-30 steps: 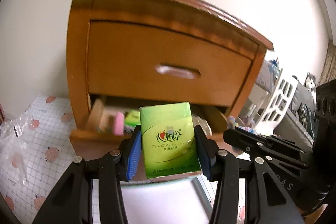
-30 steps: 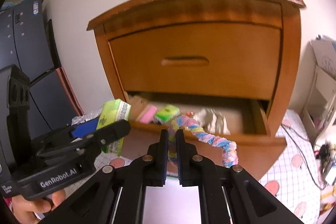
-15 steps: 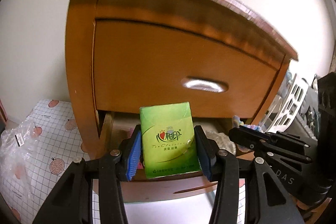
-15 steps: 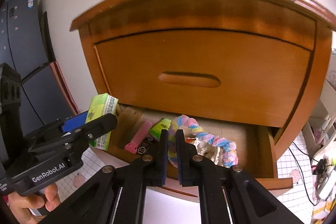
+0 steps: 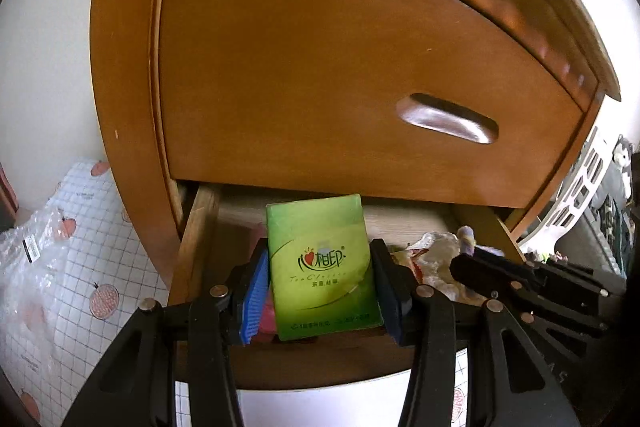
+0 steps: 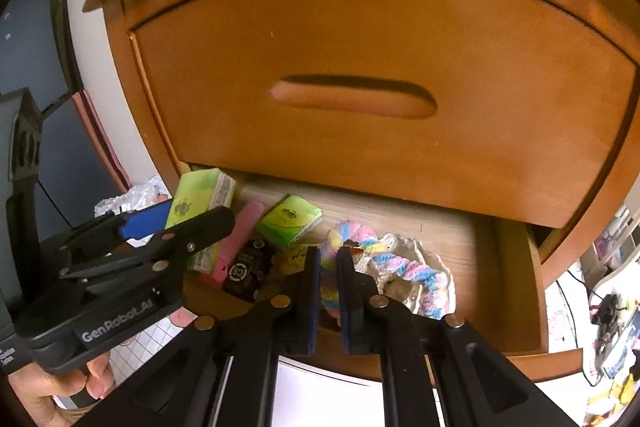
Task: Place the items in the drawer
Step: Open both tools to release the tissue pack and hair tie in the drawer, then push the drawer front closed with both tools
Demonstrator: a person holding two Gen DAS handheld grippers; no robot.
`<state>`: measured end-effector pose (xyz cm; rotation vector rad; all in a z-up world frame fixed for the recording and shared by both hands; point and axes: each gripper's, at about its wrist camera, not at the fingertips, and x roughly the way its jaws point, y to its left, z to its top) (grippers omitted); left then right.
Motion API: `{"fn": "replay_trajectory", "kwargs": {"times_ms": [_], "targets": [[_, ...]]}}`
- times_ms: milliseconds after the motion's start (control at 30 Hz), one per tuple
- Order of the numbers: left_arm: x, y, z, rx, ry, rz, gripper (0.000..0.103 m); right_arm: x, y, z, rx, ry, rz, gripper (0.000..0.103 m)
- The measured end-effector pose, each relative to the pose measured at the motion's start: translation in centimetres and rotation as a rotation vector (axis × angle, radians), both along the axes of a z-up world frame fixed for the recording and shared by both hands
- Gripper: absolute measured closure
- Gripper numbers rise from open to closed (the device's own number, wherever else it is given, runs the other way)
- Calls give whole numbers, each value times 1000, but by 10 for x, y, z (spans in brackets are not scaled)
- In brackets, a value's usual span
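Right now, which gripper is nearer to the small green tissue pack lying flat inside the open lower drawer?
Right. The right gripper, shut on the pastel braided rope, sits just right of the small green tissue pack. The left gripper, holding another green pack, is beyond the pink bar.

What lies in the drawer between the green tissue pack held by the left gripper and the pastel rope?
In the right wrist view, a pink bar, a black item and a second green pack lie between the green tissue pack and the pastel rope.
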<state>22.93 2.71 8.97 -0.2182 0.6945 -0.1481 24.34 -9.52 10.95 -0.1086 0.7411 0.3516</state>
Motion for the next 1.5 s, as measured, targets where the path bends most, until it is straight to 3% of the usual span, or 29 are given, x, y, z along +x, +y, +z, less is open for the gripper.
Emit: {"fn": "replay_trajectory", "kwargs": {"times_ms": [200,233,367,467,633,833,967,1500], "targets": [[6,5,-8,-5,14,13,51,2,3,-6,-12,20,-7,90],[7,6,-8,-8,13,13,45,3,3,-7,-13,21,-8,89],[4,7,-5,-19,-2,9,38,4,0,-7,-6,25,-15,66],[1,6,-1,-11,-8,10,32,1,-1,-5,-9,22,-16,64],[-3,6,5,-3,-14,20,21,-4,-3,-2,-6,8,-25,40],[-13,11,8,0,-20,61,19,-11,-11,0,-1,-5,-52,19],[-26,14,11,9,-52,96,3,-18,-17,2,-8,-15,-67,3],[-74,8,13,30,-103,137,0,-59,-43,5,-5,-44,-142,0]]}}
